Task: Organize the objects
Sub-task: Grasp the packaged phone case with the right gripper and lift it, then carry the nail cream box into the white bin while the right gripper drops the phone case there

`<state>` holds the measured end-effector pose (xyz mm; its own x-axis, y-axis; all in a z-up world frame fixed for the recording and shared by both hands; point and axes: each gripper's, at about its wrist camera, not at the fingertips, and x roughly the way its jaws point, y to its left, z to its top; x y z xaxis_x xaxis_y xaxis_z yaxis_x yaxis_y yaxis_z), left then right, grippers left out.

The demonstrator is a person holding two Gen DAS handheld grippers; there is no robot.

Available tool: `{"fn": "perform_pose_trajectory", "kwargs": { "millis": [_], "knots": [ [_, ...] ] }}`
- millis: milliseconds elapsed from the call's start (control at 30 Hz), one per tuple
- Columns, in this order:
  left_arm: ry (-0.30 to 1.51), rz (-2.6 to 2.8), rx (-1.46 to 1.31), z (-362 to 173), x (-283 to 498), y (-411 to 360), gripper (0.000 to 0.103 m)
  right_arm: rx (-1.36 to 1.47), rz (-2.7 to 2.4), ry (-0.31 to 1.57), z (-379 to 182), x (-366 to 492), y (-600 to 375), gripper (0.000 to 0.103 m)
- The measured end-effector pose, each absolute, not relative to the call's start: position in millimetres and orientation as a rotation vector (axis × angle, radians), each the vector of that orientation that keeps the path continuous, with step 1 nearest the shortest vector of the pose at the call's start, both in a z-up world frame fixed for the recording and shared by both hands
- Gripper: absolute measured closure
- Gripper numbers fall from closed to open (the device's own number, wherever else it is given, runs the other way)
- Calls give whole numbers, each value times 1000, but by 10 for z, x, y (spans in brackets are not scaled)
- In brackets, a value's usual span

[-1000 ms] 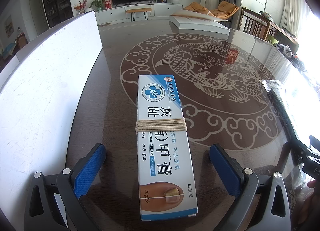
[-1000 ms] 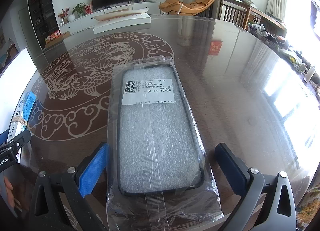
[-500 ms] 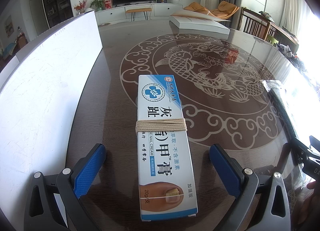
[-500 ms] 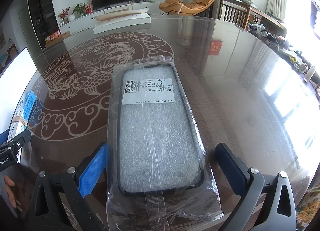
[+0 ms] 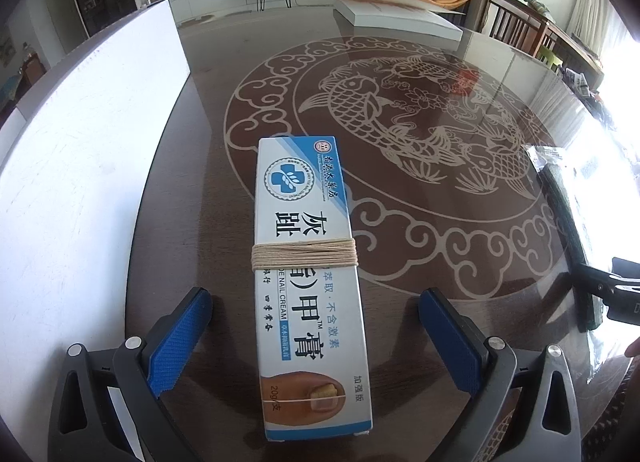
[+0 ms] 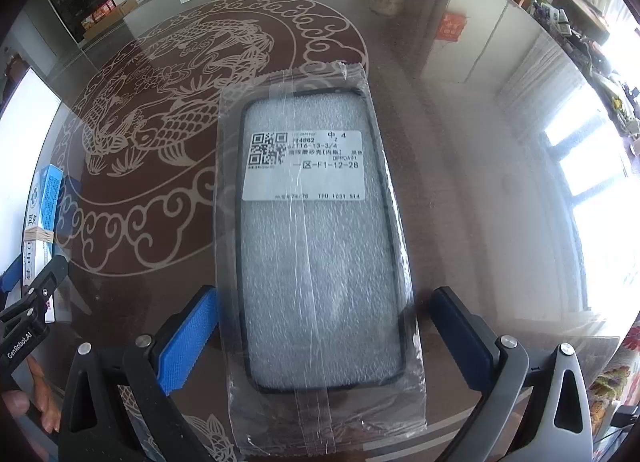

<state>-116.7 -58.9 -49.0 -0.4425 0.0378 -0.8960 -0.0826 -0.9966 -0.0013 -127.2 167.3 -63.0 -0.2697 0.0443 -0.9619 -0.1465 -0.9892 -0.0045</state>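
Note:
A white and blue nail cream box (image 5: pixel 310 286), bound with tan string, lies flat on the dark glass table. My left gripper (image 5: pixel 316 338) is open, its blue pads on either side of the box's near half without touching it. A black phone case in a clear plastic bag (image 6: pixel 320 246) with a white label lies on the table. My right gripper (image 6: pixel 332 336) is open around the bag's near end, pads just off its edges. The cream box also shows at the left of the right wrist view (image 6: pixel 42 214).
A large white board (image 5: pixel 80 166) stands along the left side of the table. A flat white box (image 5: pixel 396 16) lies at the table's far edge. The table (image 5: pixel 420 134) has a fish pattern in its middle. The bagged case shows at the right of the left wrist view (image 5: pixel 568 230).
The right wrist view has tipped down and forward slightly, so the bagged case sits higher and larger between the fingers. The left gripper and cream box have not moved.

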Motion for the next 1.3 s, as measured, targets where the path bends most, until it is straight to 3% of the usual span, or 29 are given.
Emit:
{"fn": "perform_pose_trajectory", "kwargs": {
  "millis": [33,67,100,233,400,733,1033,1300],
  "knots": [
    [75,2612,-1578,-472,-1160,-559,8,-1799,2432,121,-624,-1300,1666,3],
    [110,2639,-1510,-439,-1123,-539,37,-1757,2475,103,-592,-1298,1649,9],
    [125,2641,-1468,-413,-1090,-541,61,-1724,2507,92,-551,-1276,1632,28],
    [125,2627,-1438,-407,-1000,-525,61,-1704,2538,159,-518,-1079,1627,28],
    [-15,2624,-1370,-259,-692,-646,61,-1615,2619,421,-346,-693,1691,28],
    [-182,2631,-1165,590,-237,-873,61,-1492,2806,633,267,-448,1391,28],
    [-298,2787,-1086,1216,122,-2067,61,-1504,3050,574,894,-406,465,28],
    [-257,2999,-1328,903,166,-3271,61,-1734,3283,403,1179,-408,-1075,27]
  ]
}}
